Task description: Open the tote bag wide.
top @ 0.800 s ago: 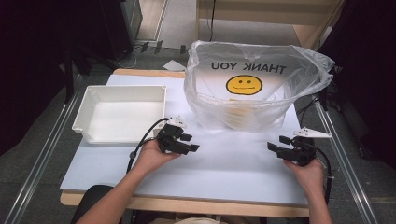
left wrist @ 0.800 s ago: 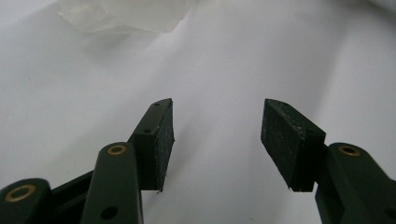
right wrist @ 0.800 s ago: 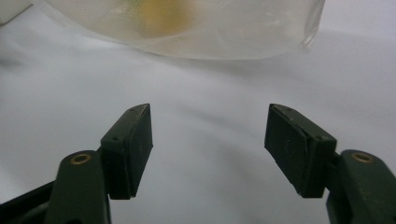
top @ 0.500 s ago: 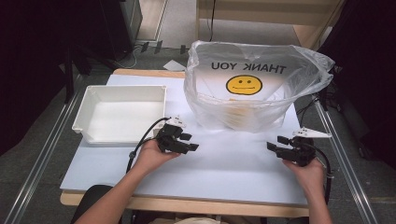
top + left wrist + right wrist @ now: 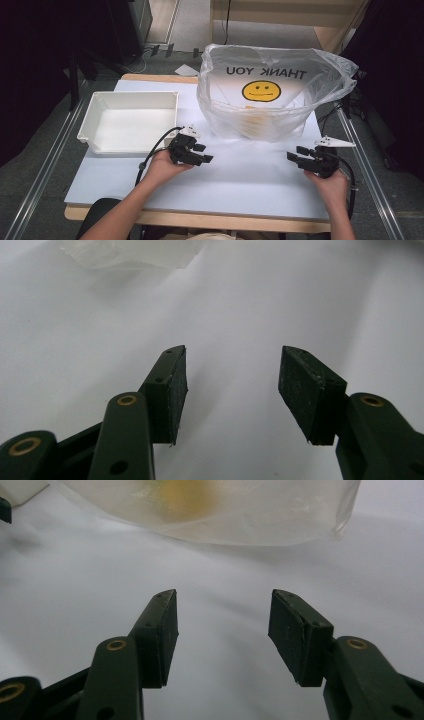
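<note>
Currently both claws are spread and carry nothing. In the high view the left claw (image 5: 200, 154) rests low on the white surface (image 5: 240, 175) at centre left of the frame, just below the near right corner of the white bin (image 5: 95, 112). The right claw (image 5: 299, 157) sits at lower right, pointing toward frame centre. Each gripper view shows its two black jaws parted, with only bare surface between the pads (image 5: 172, 390) (image 5: 165, 635).

The thing to be worked is the clear plastic bag (image 5: 272, 92), printed with a smiley face and "THANK YOU" reading reversed. It stands open-mouthed in the upper centre of the high view, on the far right part of the surface, just beside the bin. Its near wall fills the upper edge of the right gripper view (image 5: 215, 510), and a crumpled corner shows at upper left in the left gripper view (image 5: 130, 252). Something yellowish lies inside at the bottom; what it is cannot be told through the film.

Recommended procedure for the approach:
1. Bring the claws to the bag from opposite sides, keeping the jaws parted until the film lies between the pads.
2. Grip the rim or a fold, not the taut wall; thin film is likely to slip or tear.
3. Pinch a single layer if the mouth must remain open.
4. Keep the trailing cable (image 5: 155, 150) away from the bin edge.
</note>
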